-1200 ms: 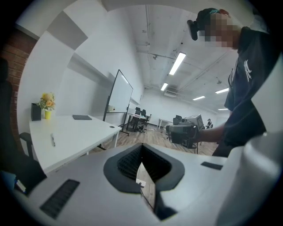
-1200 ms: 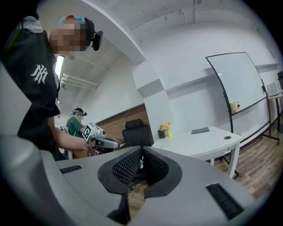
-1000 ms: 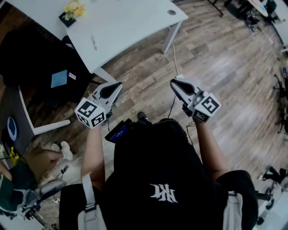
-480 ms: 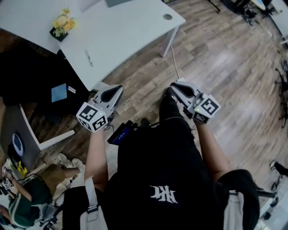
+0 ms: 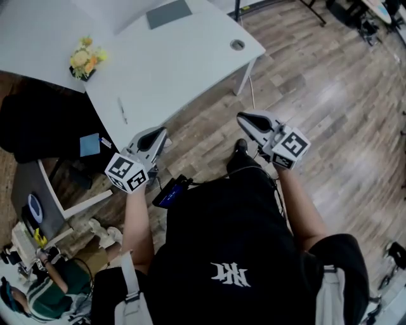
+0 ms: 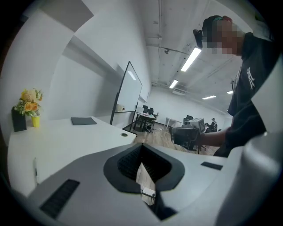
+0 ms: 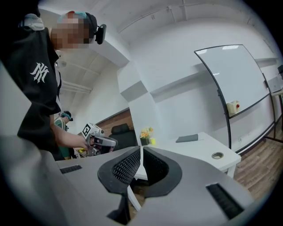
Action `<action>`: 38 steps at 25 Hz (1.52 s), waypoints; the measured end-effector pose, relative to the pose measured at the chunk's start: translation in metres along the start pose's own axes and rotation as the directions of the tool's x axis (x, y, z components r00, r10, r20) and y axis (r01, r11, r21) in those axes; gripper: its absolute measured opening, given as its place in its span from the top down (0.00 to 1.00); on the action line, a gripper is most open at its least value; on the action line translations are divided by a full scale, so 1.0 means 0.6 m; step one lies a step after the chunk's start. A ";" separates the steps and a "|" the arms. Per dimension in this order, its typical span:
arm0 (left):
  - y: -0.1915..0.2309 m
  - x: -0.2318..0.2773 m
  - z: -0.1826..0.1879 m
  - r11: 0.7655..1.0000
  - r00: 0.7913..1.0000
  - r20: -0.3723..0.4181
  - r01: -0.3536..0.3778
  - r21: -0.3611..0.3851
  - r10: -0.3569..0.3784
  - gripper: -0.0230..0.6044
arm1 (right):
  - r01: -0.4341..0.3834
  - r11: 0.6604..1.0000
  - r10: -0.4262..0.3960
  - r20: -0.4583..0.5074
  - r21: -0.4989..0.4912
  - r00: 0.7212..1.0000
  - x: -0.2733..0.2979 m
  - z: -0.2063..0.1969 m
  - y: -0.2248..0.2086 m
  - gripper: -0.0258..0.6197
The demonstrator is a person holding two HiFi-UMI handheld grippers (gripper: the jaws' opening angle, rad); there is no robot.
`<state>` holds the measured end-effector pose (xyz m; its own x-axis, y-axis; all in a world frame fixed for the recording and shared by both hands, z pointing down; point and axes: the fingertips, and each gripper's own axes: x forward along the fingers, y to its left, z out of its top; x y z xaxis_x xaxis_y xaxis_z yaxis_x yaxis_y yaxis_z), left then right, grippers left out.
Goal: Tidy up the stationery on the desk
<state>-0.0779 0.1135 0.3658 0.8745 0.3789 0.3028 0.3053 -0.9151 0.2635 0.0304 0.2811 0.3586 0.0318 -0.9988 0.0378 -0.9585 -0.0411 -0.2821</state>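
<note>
Your left gripper (image 5: pixel 157 133) and right gripper (image 5: pixel 245 118) hang closed and empty over the floor, short of the white desk (image 5: pixel 190 63). On it: one apparent pen (image 5: pixel 121 110) near its left edge, one grey pad (image 5: pixel 169 13) far back, one flower pot (image 5: pixel 84 58) far left.

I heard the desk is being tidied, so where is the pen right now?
In the head view the pen lies near the left edge of the white desk, between the yellow flowers and the left gripper.
</note>
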 end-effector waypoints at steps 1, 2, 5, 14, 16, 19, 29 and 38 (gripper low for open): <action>0.004 0.012 0.008 1.000 1.000 -0.006 -0.015 -0.007 0.015 0.96 | -0.008 1.000 0.008 -0.003 0.002 1.000 -0.004 0.006 -0.022 0.89; 0.007 0.024 0.019 0.999 0.999 -0.011 -0.032 -0.014 0.032 0.96 | -0.015 1.000 0.015 -0.010 0.005 1.000 -0.008 0.012 -0.045 0.89; 0.013 0.066 0.052 0.997 0.997 -0.020 -0.073 -0.018 0.073 0.96 | -0.038 0.999 0.038 -0.020 0.004 0.999 -0.019 0.033 -0.108 0.89; 0.036 0.185 0.102 0.993 0.992 -0.043 -0.114 0.010 0.115 0.96 | -0.080 0.997 0.080 0.014 -0.001 0.997 -0.042 0.077 -0.248 0.89; 0.040 0.203 0.118 0.991 0.990 -0.045 -0.133 0.001 0.133 0.96 | -0.064 0.998 0.064 0.012 0.012 0.998 -0.051 0.075 -0.269 0.89; 0.054 0.230 0.135 0.987 0.987 -0.034 -0.159 -0.011 0.159 0.96 | -0.053 0.998 0.053 -0.018 0.023 0.998 -0.057 0.067 -0.299 0.89; 0.185 0.334 0.163 0.984 0.987 0.005 -0.161 -0.073 0.162 0.96 | -0.072 0.997 0.072 -0.099 0.006 0.992 0.043 0.075 -0.421 0.89; 0.396 0.354 0.182 0.938 0.948 -0.045 -0.317 -0.141 0.314 0.96 | -0.120 0.988 0.097 -0.217 -0.095 0.971 0.236 0.125 -0.526 0.89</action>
<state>0.2212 -0.0387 0.3928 0.9081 0.0787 0.4113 -0.0440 -0.9588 0.2807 0.3584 0.1503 0.3813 -0.1237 -0.9682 0.2176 -0.9780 0.0819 -0.1919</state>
